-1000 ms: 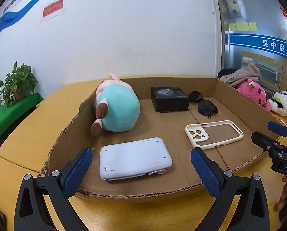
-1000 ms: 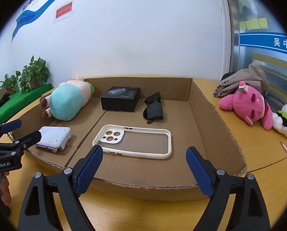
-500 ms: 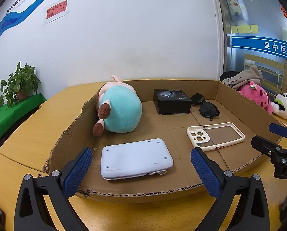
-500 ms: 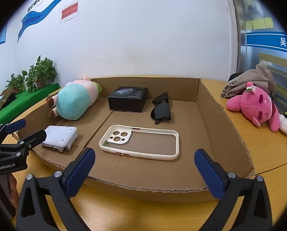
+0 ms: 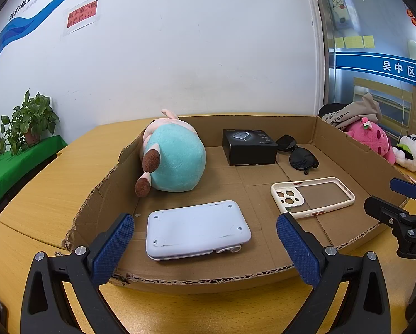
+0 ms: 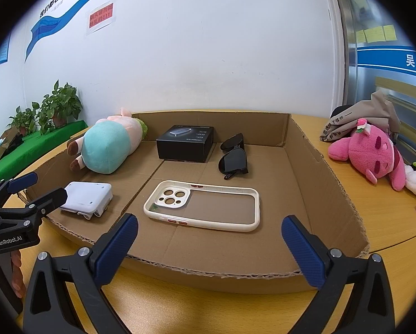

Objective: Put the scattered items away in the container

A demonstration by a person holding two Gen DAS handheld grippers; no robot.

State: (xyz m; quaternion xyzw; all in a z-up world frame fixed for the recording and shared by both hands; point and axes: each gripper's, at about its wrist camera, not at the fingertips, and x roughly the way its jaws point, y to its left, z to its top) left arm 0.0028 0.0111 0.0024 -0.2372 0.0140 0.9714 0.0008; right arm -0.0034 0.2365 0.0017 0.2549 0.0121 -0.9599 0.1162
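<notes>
A shallow cardboard box [image 5: 263,274] [image 6: 327,172] lies on the wooden table. Inside it are a teal and pink plush [image 5: 174,158] [image 6: 107,147], a black carton [image 5: 248,146] [image 6: 185,143], black sunglasses [image 5: 299,156] [image 6: 234,157], a cream phone case [image 5: 312,197] [image 6: 202,204] and a white flat device [image 5: 196,229] [image 6: 86,194]. My left gripper [image 5: 205,245] [image 6: 36,186] stands open at the box's near edge, in front of the white device, holding nothing. My right gripper [image 6: 209,239] [image 5: 389,197] is open and empty in front of the phone case.
Outside the box on the right lie a pink plush [image 6: 372,153] [image 5: 371,139], a panda plush [image 5: 411,153] and a grey bag [image 6: 361,119]. Potted plants [image 5: 26,122] stand on a green ledge at the left. A white wall rises behind the table.
The right gripper's jaws have spread a little wider. Both views have tipped up slightly, so the box sits lower in them. The items in the box have not moved.
</notes>
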